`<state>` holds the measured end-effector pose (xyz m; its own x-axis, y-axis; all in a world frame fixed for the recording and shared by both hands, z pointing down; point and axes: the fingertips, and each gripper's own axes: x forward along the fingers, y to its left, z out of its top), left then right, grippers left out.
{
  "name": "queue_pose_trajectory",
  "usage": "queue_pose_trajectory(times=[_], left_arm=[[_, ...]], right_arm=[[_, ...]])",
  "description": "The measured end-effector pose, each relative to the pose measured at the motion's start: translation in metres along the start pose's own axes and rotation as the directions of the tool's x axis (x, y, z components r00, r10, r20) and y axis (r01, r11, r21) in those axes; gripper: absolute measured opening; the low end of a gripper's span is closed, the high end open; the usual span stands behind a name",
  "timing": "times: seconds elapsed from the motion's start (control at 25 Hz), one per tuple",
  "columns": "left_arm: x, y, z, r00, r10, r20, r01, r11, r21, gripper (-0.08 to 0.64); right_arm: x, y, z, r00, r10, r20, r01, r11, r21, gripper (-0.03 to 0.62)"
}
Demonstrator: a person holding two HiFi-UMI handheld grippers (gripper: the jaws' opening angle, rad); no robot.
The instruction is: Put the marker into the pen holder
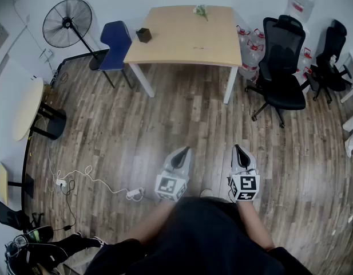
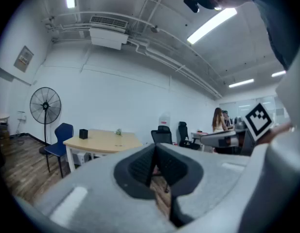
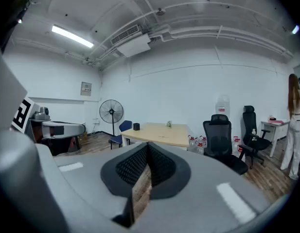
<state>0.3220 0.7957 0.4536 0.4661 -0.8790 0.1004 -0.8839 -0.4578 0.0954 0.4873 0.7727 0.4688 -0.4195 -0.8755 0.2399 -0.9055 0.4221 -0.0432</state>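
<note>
The pen holder [image 1: 143, 34] sits by the left edge of the far worktop [image 1: 176, 39], and its inside is too small to read. The marker can't be made out. Your left gripper [image 1: 184, 151] and right gripper [image 1: 237, 148] are both clenched, holding nothing, above the floor [image 1: 193, 125].

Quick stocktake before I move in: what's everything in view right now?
table: one, light wood, far middle
pen holder: one, black, table's left end
small item: one, pale green, table's far edge; too small to identify
chair: one, blue, left of table
fan: one, black, far left
office chairs: two, black, right of table
water bottles: several, clear, beside table's right end
power strip: one, white, floor
left hand-held gripper: one, grey, shut, empty
right hand-held gripper: one, grey, shut, empty
</note>
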Motion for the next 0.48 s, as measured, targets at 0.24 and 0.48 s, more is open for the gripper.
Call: queue_pose_trajectory(times=[0.24, 0.48], left_arm=[[0.015, 0.007, -0.002, 1.000, 0.029, 0.009, -0.029, 1.000, 0.001, 0.002], [0.037, 0.017, -0.012, 0.999, 0.041, -0.002, -0.041, 0.999, -0.010, 0.002]], right_arm=[[0.013, -0.008, -0.001, 0.999, 0.027, 0.023, -0.027, 0.999, -0.024, 0.003], [0.036, -0.017, -0.010, 0.999, 0.043, 0.005, -0.043, 0.999, -0.015, 0.003]])
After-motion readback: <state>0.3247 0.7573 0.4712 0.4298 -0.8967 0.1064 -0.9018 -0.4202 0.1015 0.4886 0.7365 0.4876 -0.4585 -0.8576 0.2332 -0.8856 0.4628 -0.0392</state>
